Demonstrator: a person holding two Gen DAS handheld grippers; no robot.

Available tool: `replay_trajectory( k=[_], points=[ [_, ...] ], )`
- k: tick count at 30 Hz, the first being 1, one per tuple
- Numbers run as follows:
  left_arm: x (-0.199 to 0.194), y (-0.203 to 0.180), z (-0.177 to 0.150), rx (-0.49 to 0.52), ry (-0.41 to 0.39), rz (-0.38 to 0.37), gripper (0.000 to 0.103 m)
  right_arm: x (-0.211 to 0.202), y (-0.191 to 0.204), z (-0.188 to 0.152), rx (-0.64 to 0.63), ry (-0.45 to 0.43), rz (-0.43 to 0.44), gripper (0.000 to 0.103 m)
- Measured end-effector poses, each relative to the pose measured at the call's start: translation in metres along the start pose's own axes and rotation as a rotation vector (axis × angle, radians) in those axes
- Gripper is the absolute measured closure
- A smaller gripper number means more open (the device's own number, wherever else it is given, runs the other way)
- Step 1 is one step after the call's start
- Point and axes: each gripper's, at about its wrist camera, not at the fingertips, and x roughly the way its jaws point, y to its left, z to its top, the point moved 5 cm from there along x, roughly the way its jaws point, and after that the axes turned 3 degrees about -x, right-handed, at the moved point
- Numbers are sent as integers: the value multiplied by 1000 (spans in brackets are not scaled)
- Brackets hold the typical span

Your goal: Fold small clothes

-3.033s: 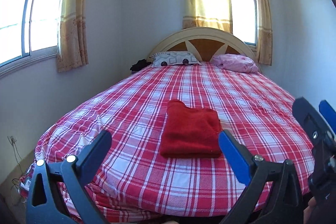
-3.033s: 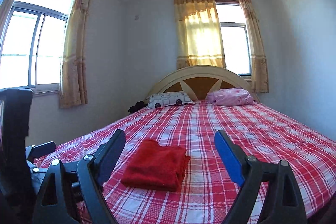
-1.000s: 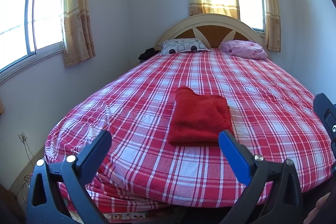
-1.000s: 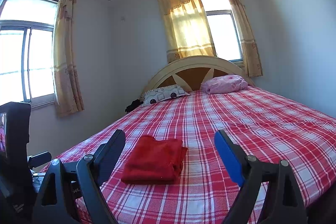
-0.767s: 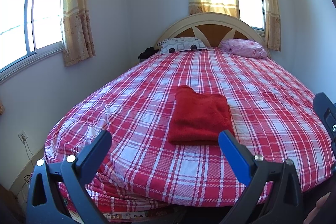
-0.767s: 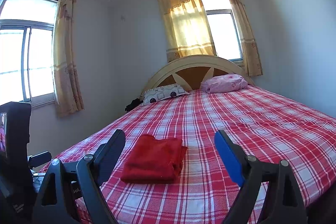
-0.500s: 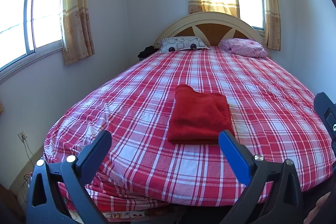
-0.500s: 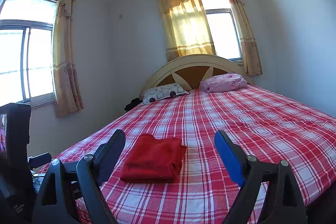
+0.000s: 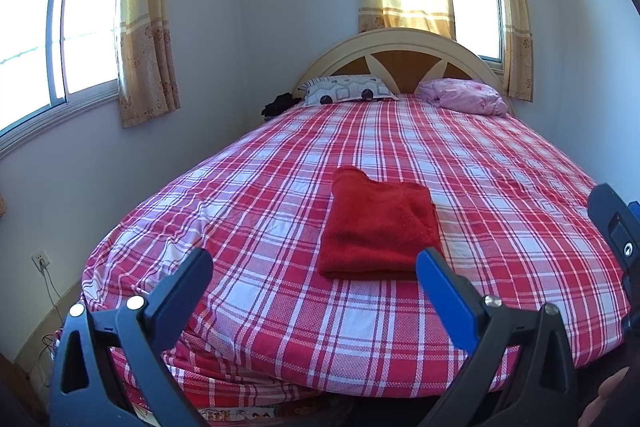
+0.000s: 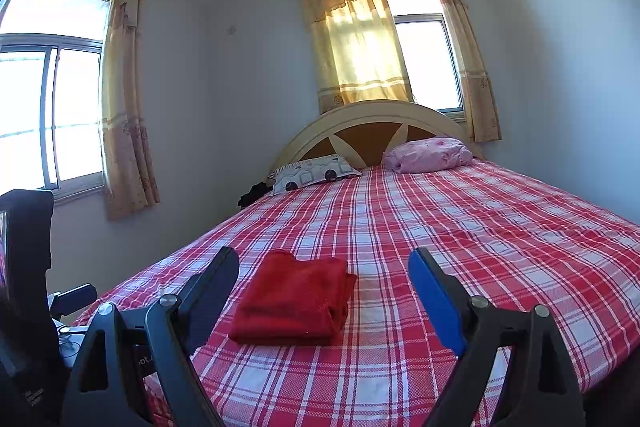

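A red garment [image 9: 380, 227] lies folded into a neat rectangle on the red plaid bed [image 9: 280, 307], near its foot. In the right wrist view the same red garment [image 10: 294, 297] sits left of centre on the bed [image 10: 480, 247]. My left gripper [image 9: 314, 265] hangs open in front of the bed's foot, short of the garment, with nothing between its fingers. My right gripper [image 10: 324, 267] is also open and empty, held back from the garment. The right gripper's black body shows at the right edge of the left wrist view.
A patterned pillow [image 9: 348, 89] and a pink bundle [image 9: 464, 95] lie at the curved headboard [image 9: 400, 47]. A dark item [image 9: 280, 103] sits beside the pillow. Windows with yellow curtains [image 9: 144, 27] line the walls. The left device [image 10: 24, 267] shows at the left edge of the right wrist view.
Between three seconds and one second ago both grippers pulled back and shifted, so the garment sits a little farther off. Over the last second nothing has visibly moved.
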Motion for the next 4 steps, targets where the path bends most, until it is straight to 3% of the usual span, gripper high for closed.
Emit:
replay_trajectory(
  k=[4],
  points=[
    [3,0,-1,1,14,-3,0,0,-1,-1,1,1,-3,16]
  ],
)
